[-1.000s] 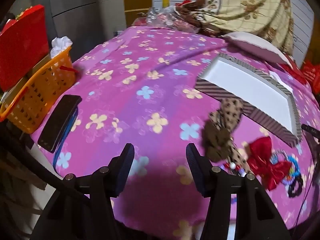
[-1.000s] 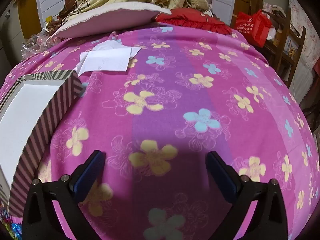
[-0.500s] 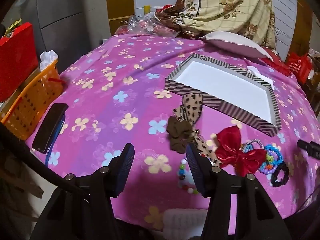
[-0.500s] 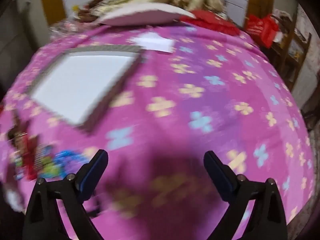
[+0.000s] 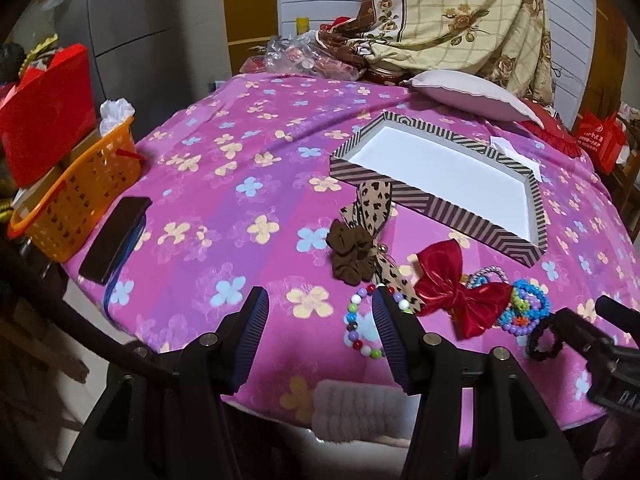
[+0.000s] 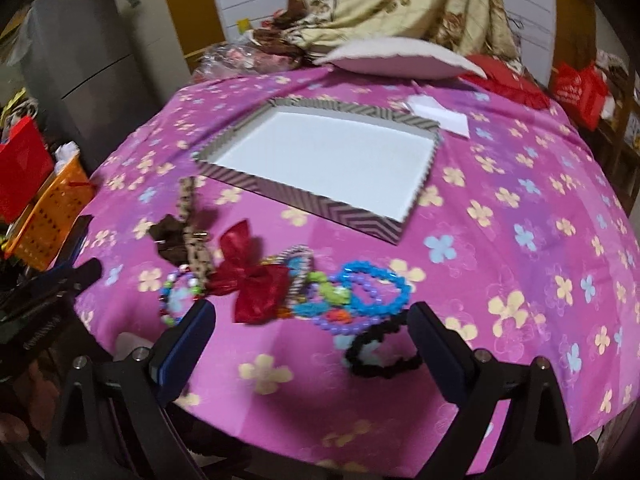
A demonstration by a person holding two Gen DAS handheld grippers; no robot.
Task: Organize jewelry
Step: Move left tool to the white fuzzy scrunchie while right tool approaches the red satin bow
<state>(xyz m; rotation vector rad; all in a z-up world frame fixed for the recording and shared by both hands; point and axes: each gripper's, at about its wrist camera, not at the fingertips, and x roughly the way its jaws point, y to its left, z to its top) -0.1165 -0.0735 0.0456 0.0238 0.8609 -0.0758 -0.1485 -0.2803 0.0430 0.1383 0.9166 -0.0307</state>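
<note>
A striped shallow box (image 5: 500,236) (image 6: 304,200) with a white inside lies on the purple flowered cloth. In front of it sit a leopard-print ribbon (image 5: 372,204), a brown scrunchie (image 5: 350,254) (image 6: 170,236), a red bow (image 5: 452,286) (image 6: 250,276), a multicoloured bead bracelet (image 5: 358,328) (image 6: 176,292), blue and purple bead bracelets (image 5: 524,306) (image 6: 374,290) and a black hair tie (image 5: 540,344) (image 6: 380,354). My left gripper (image 5: 320,328) is open near the bead bracelet. My right gripper (image 6: 310,340) is open, just short of the blue bracelets and black hair tie.
An orange basket (image 5: 76,192) (image 6: 44,216) and a red bag (image 5: 44,116) stand at the left edge, with a dark phone (image 5: 114,238) beside them. A pillow (image 5: 468,92) (image 6: 400,60), white paper (image 6: 440,114) and draped fabric lie at the back.
Both grippers have pulled back toward the near table edge. The right view swung left from bare cloth to face the box and the jewelry pile. Both stayed open.
</note>
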